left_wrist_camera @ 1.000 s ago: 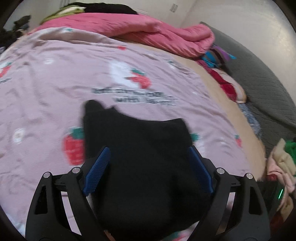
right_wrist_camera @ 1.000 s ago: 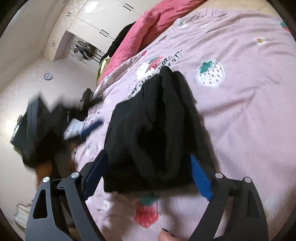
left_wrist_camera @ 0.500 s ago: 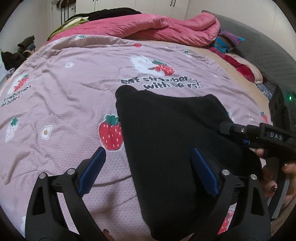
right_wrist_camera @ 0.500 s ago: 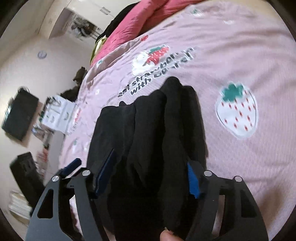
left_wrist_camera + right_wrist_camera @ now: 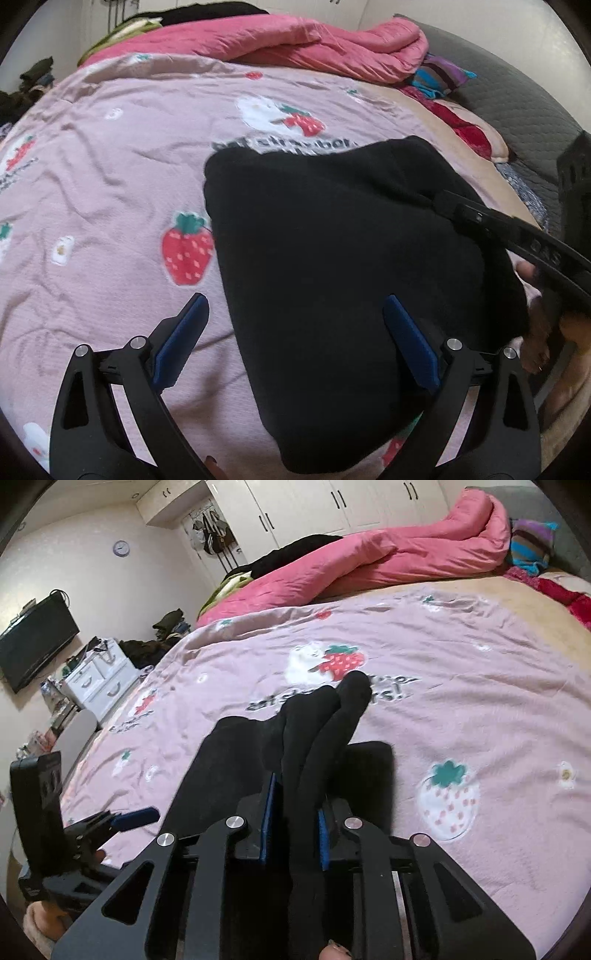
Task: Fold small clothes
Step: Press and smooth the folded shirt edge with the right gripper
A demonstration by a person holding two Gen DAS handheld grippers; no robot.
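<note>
A black garment point(image 5: 332, 258) lies folded on the pink strawberry-print bedsheet point(image 5: 110, 184). My left gripper point(image 5: 295, 339) is open, with its blue pads either side of the garment's near left part, holding nothing. My right gripper point(image 5: 293, 827) is shut on a bunched fold of the black garment point(image 5: 314, 731), which stands up between its blue pads. In the left wrist view the right gripper point(image 5: 495, 225) reaches in from the right onto the garment's right edge. In the right wrist view the left gripper point(image 5: 122, 819) shows at the lower left.
A pink duvet point(image 5: 295, 40) is heaped along the far side of the bed. Coloured clothes point(image 5: 443, 77) lie at the far right by a grey headboard point(image 5: 517, 92). A white drawer unit point(image 5: 99, 679) and a wall TV point(image 5: 33, 646) stand left of the bed.
My right gripper has closed on a fold of the black garment; it was open around it before. My left gripper stays open and has shifted a little over the garment.
</note>
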